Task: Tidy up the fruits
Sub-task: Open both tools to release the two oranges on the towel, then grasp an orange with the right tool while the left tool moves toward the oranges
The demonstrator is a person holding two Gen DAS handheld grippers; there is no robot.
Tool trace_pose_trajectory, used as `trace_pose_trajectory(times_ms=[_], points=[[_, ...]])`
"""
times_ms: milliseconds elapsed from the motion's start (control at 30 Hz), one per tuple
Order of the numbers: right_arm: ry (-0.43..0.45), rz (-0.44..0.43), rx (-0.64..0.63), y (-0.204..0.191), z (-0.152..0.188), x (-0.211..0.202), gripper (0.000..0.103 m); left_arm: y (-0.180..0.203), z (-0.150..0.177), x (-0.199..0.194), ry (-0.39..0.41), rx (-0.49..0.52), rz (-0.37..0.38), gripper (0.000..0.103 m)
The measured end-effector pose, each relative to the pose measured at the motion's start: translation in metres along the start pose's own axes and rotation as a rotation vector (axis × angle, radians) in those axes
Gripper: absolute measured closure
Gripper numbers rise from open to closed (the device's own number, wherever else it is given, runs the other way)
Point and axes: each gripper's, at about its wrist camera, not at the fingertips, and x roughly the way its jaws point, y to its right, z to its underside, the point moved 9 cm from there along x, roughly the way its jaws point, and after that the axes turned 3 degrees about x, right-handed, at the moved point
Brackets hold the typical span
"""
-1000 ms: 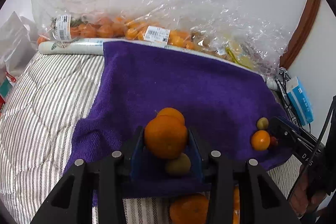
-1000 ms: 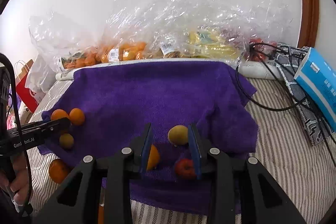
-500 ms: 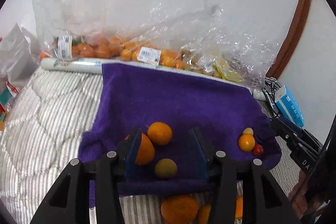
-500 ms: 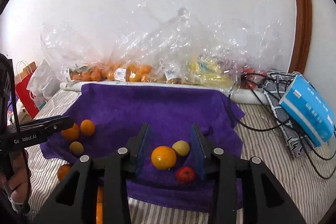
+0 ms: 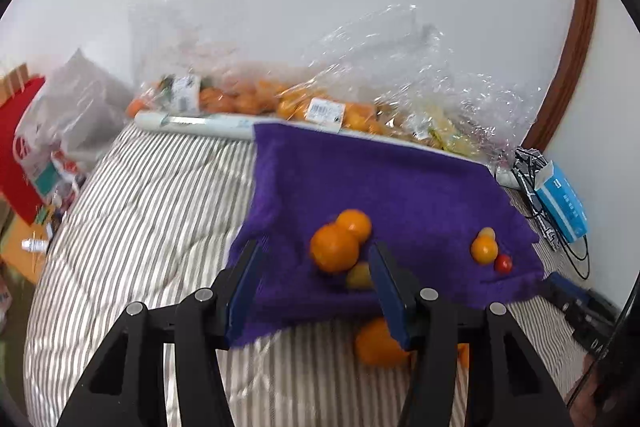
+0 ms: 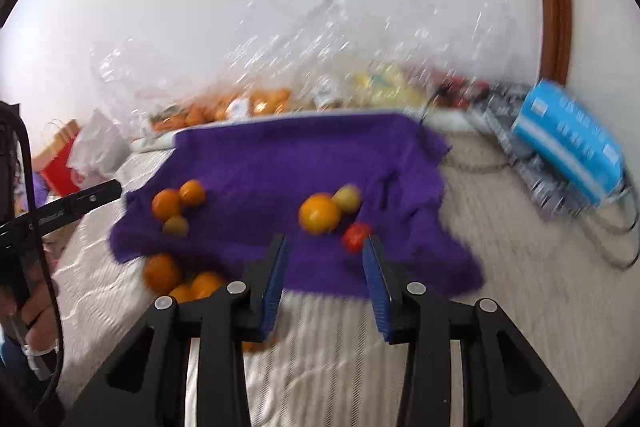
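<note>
Our left tongs [image 5: 316, 279] had just been spreading, empty, with two oranges [image 5: 334, 247] on the purple towel [image 5: 384, 183] beyond them (on the striped bed). Our right tongs [image 6: 325, 267] stood apart, empty, the red fruit [image 6: 356, 236] just ahead.

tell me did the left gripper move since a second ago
Yes. The left gripper has backed away from the purple towel and let go of the big orange; its jaws have just been opening.
</note>
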Motion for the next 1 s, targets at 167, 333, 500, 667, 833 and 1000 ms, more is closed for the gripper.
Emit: trace_pose_trajectory(times_ms=[167,333,500,667,833,1000], points=[[-0.037,-0.061,-0.048,-0.03,0.025,-0.003,0.064,-0.012,0.017,-0.011,-0.026,-0.015,-0.002,0.05],[-0.067,-0.098,-0.103,-0.056,0.04,0.002,0.064,-0.02,0.031,-0.027,-0.029,0.011,-0.015,0.05],[-0.096,-0.08,-0.115,-0.066,0.054,0.015,0.062,-0.027,0.047,-0.038,-0.047,0.009,0.009,0.049],[-0.127,-0.072,-0.11,-0.064,0.062,0.025,0.061,-0.031,0.055,-0.045,-0.048,0.019,0.013,0.049],[-0.152,-0.056,-0.113,-0.062,0.067,0.037,0.06,-0.035,0.062,-0.049,-0.046,0.032,0.006,0.049],[-0.137,-0.039,-0.139,-0.064,0.072,0.033,0.062,-0.03,0.07,-0.049,-0.052,0.022,0.023,0.049]])
